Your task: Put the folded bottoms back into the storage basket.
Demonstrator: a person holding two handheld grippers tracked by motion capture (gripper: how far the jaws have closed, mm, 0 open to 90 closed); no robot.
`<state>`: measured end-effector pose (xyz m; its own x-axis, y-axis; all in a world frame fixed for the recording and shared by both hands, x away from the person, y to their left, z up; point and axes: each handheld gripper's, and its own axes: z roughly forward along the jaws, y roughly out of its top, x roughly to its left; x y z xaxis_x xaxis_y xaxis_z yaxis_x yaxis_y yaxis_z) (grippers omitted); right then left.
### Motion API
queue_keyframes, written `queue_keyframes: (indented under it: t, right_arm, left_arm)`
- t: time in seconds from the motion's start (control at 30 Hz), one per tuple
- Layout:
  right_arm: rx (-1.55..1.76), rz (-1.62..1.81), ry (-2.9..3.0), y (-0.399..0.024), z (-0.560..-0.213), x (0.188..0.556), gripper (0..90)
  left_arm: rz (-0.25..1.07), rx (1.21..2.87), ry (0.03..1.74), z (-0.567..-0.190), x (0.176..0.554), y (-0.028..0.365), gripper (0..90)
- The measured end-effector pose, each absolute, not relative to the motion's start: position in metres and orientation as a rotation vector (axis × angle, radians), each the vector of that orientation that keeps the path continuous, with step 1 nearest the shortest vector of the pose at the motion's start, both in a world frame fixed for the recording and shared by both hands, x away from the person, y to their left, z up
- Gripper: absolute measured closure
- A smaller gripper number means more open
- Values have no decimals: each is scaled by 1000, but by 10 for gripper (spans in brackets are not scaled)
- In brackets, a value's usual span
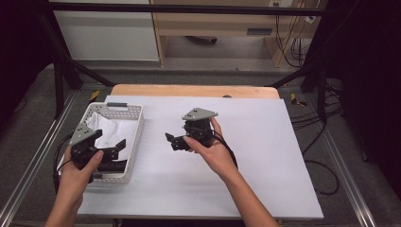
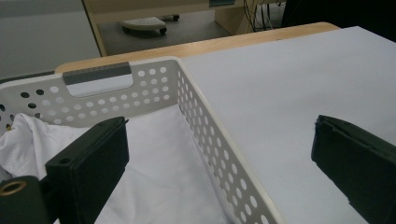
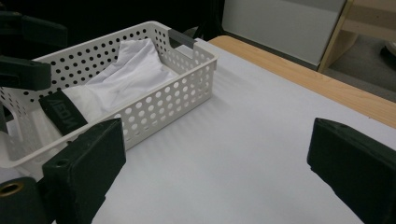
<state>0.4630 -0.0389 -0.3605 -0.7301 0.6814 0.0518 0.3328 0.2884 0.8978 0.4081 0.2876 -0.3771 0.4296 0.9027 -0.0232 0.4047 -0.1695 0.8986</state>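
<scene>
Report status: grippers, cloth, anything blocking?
Left gripper open over the basket, holding nothing. Right gripper open above the table, beside the basket. White cloth in the basket, ungrasped. Nothing in the way.

The perforated white plastic basket (image 3: 154, 105) has a smooth, faintly glossy rim. The crumpled white cloth (image 3: 126, 74) in it looks soft and matt. The matt white sheet-covered worktop (image 1: 246, 156) shows a pale wood edge. The black jaws look matt, slightly grainy.

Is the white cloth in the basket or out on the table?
In: the white cloth lies crumpled inside the perforated basket, below its rim.
</scene>
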Motion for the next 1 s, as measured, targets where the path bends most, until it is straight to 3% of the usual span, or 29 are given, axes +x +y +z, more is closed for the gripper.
queue_keyframes:
  t: [1.0]
  right_arm:
    - [1040, 1419, 2097, -99, -359, 463, 48]
  left_arm:
    - [686, 1756, 1118, -377, 406, 291, 47]
